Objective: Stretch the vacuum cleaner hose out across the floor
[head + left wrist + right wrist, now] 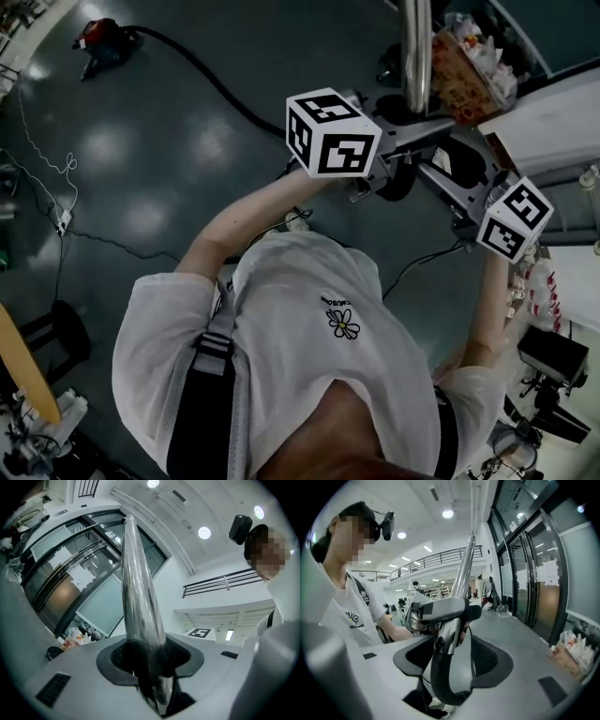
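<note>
A red vacuum cleaner stands on the dark floor at the far left. Its black hose runs across the floor toward my hands. A chrome wand rises from between the grippers. In the left gripper view the left gripper is shut on the wand, which points up and away. In the right gripper view the right gripper is shut on the black curved handle at the wand's foot. The left gripper and right gripper sit close together.
A cardboard box of bags stands beside the wand, by glass doors. A white cable with a power strip lies on the floor at left. A black stool is at lower left, and equipment crowds the right edge.
</note>
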`<state>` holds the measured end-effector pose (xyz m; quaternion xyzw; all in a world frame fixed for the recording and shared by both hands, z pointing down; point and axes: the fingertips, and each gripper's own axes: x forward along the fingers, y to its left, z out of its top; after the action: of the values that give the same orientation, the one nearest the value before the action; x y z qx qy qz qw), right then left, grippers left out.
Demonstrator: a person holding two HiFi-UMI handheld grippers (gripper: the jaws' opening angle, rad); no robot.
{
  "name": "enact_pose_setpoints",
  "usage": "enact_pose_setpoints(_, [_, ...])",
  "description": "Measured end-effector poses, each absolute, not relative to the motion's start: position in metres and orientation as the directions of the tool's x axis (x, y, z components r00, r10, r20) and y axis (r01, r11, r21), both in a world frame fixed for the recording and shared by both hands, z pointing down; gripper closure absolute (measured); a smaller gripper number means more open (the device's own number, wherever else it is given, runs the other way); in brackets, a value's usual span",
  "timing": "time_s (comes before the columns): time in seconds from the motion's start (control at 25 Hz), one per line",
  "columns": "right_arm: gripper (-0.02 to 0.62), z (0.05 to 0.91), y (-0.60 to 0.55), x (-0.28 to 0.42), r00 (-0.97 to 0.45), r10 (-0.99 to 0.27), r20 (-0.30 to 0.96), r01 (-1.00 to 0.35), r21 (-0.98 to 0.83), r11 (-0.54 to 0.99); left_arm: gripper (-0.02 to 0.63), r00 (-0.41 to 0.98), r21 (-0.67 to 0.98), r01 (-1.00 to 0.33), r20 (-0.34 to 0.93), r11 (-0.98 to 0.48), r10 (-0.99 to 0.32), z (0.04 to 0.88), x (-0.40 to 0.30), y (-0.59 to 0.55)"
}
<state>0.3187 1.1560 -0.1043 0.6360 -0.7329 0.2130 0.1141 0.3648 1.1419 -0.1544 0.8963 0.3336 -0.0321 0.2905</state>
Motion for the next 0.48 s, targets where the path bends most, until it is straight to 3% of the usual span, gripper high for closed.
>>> enact_pose_setpoints(0.2, [0.345,-0.084,1.136,0.273,-0.162,-0.872,0.463,-0.979,-0.189,0.082,0.445,0.718,0.500,0.668,-0.241,-0.551,0.653,-0.153,0.335,1.152])
enact_pose_setpoints(0.48, [0.348,-0.051,1.127,0.237,-0.146,-0.850,0.506,-0.984,-0.165,0.071,0.445,0.736,0.530,0.636,-0.199,-0.561,0.647,-0.117,0.299,1.145])
